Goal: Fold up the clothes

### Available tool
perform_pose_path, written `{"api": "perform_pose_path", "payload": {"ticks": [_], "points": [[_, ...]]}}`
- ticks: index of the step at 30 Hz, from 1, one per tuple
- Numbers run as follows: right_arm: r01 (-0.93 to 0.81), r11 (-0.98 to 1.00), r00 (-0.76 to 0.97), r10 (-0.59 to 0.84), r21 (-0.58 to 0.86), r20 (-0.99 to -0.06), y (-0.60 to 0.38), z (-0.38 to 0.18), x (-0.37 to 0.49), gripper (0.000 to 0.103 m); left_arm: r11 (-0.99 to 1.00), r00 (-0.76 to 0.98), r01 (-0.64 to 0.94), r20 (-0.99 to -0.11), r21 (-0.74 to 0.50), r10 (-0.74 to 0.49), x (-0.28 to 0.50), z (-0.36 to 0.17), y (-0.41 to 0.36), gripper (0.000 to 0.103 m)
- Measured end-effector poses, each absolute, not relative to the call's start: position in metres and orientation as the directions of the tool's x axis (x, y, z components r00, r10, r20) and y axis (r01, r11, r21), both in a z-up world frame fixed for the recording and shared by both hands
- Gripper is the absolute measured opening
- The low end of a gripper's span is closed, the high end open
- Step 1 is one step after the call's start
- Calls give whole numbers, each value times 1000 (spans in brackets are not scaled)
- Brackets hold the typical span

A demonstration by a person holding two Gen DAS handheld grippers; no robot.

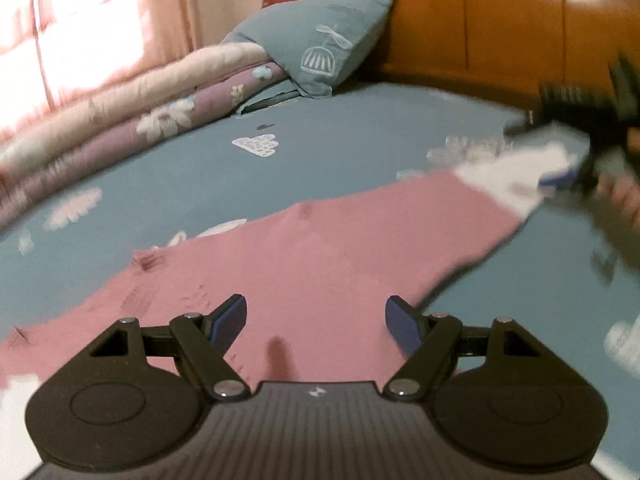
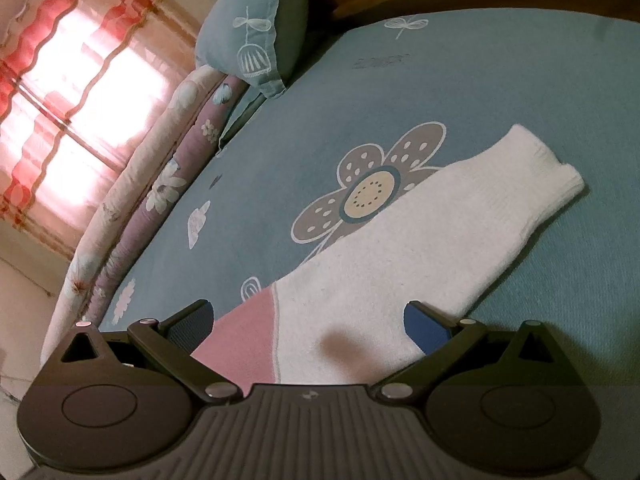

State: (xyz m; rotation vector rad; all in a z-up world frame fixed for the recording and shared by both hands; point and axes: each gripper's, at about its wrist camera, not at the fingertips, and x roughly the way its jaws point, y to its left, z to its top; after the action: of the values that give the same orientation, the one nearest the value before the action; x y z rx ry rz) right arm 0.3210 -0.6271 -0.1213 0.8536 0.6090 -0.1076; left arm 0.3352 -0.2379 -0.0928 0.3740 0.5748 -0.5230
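Both my left gripper [image 1: 316, 322] and right gripper [image 2: 308, 324] hang spread, empty, over the sweater [image 1: 320, 248]; I should pinch its sleeve [image 2: 440, 232] near the bed's [image 2: 520, 80] edge and fold inward.

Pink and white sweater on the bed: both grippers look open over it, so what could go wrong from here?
1. The right gripper stands wide over the white sleeve; closing could pinch the bedsheet too.
2. The left gripper hovers open over the pink body, far from an edge, so a grab might bunch the fabric.
3. The left wrist view is blurred, so aim may be off.
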Motion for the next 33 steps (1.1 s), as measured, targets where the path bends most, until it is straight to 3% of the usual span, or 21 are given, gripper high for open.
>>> {"api": "perform_pose_path", "payload": {"ticks": [3, 7, 17, 25, 28, 33], "points": [[327, 655, 827, 150, 681, -542, -628, -122, 321, 103, 855, 751, 494, -574, 161, -326, 335, -93, -235, 76], [337, 646, 825, 146, 684, -545, -629, -122, 322, 103, 872, 724, 476, -613, 110, -318, 339, -102, -234, 76], [348, 662, 819, 130, 664, -559, -625, -120, 324, 103, 824, 730, 503, -640, 263, -241, 322, -106, -261, 76], [346, 661, 819, 133, 666, -557, -626, -120, 323, 103, 829, 733, 497, -635, 255, -244, 307, -107, -263, 76], [345, 658, 819, 137, 670, -556, -627, -120, 323, 103, 837, 737, 501, -615, 220, -280, 301, -100, -258, 81], [345, 659, 819, 136, 668, -558, -625, -120, 323, 103, 855, 721, 478, -646, 200, -252, 303, -111, -258, 81]]}}
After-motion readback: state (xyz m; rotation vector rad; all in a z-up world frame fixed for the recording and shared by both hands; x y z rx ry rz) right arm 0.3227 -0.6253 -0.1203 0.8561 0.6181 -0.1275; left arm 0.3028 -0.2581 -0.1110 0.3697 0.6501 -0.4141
